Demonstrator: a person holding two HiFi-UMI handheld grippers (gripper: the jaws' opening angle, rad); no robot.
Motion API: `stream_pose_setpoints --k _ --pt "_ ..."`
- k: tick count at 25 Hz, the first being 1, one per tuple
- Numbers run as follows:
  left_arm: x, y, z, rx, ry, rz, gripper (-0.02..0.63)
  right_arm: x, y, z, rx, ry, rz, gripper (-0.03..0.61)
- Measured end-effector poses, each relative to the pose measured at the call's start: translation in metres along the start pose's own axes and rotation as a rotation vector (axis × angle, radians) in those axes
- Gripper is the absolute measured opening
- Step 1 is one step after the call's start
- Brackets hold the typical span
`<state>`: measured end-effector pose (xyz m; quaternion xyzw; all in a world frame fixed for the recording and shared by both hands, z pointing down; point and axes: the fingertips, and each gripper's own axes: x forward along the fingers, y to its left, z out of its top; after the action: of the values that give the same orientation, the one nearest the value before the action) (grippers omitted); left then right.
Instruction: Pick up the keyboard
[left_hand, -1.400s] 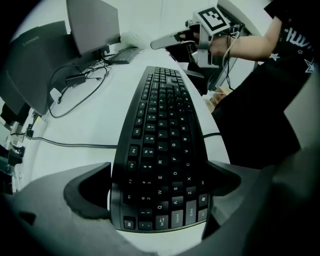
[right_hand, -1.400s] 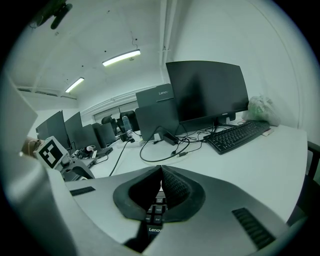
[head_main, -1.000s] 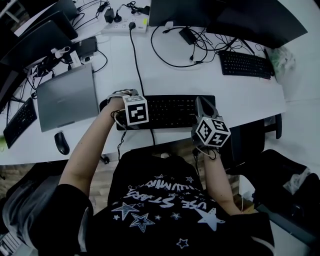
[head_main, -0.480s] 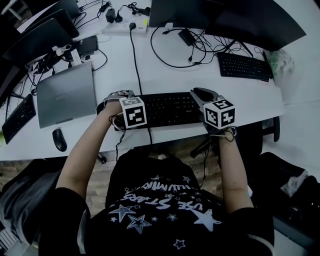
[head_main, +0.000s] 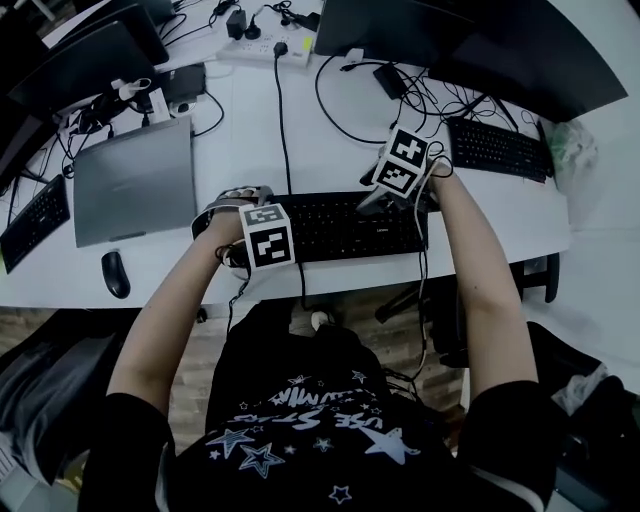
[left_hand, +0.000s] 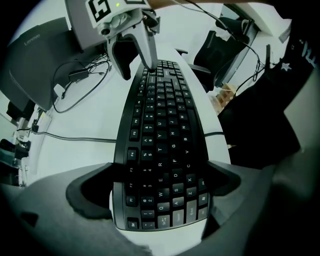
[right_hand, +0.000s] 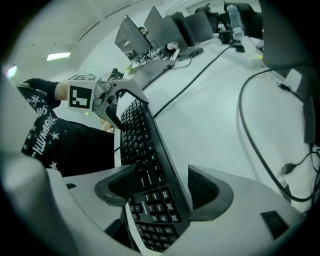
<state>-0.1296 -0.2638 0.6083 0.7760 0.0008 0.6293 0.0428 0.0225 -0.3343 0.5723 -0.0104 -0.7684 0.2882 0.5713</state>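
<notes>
- The black keyboard (head_main: 335, 225) lies flat along the front edge of a white desk (head_main: 330, 140), directly in front of the person.
- It looks like a long, light, rigid plastic board. It should lift without sagging if held at both short ends, though the smooth edges could slip under a weak pinch.
- The left gripper (left_hand: 160, 187) straddles the keyboard's left end, with its jaws closed against the front and back edges by the escape-key corner.
- The right gripper (right_hand: 162, 192) sits over the keyboard's right end. Its jaws have just been opening and now stand wide apart, with the keyboard between them and a clear gap on the far side, so it has no grip yet.
- The soundest hold is probably across the depth at each end, pressing on the frame rather than the keys.
- A black cable (head_main: 283, 130) runs down the desk to the keyboard's back edge. It cannot be told whether it is the keyboard's own, but it may tug on a lift.
- A closed laptop (head_main: 135, 185) lies to the left, well apart.
</notes>
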Motion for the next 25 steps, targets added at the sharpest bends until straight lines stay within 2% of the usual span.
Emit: stream_pose_setpoints --k 4,6,9,12,14,18,21,22,23,24,25 --pt "-0.003 -0.002 0.002 -0.003 -0.029 0.006 0.558 0.015 -0.003 -0.007 -0.008 0.152 0.109 0.322" --pt "-0.004 -0.002 0.002 0.001 -0.043 0.013 0.558 0.017 -0.007 -0.010 -0.007 0.193 0.144 0.281" --pt "-0.004 -0.001 0.002 0.021 -0.061 0.032 0.557 0.014 -0.007 -0.009 -0.002 0.242 0.207 0.284" --pt "-0.007 -0.002 0.004 0.067 -0.087 0.050 0.554 0.013 -0.006 -0.009 0.000 0.293 0.239 0.290" --pt "-0.008 -0.005 0.006 0.095 -0.097 0.058 0.528 0.012 -0.004 -0.008 0.016 0.312 0.258 0.296" --pt "-0.007 -0.006 0.005 0.070 -0.128 0.042 0.523 0.012 -0.004 -0.005 0.063 0.306 0.280 0.299" --pt "-0.007 -0.005 0.005 0.069 -0.147 0.038 0.523 0.011 -0.005 -0.007 0.076 0.318 0.290 0.276" --pt "-0.007 -0.005 0.005 0.071 -0.151 0.038 0.523 0.012 -0.002 -0.010 0.072 0.345 0.306 0.265" --pt "-0.006 -0.005 0.005 0.075 -0.155 0.038 0.524 0.014 0.002 -0.014 0.062 0.385 0.326 0.222" --pt "-0.006 -0.004 0.004 0.080 -0.157 0.038 0.523 0.017 0.005 -0.019 0.043 0.427 0.342 0.243" --pt "-0.006 -0.003 0.004 0.085 -0.157 0.036 0.523 0.020 0.007 -0.022 0.017 0.459 0.353 0.211"
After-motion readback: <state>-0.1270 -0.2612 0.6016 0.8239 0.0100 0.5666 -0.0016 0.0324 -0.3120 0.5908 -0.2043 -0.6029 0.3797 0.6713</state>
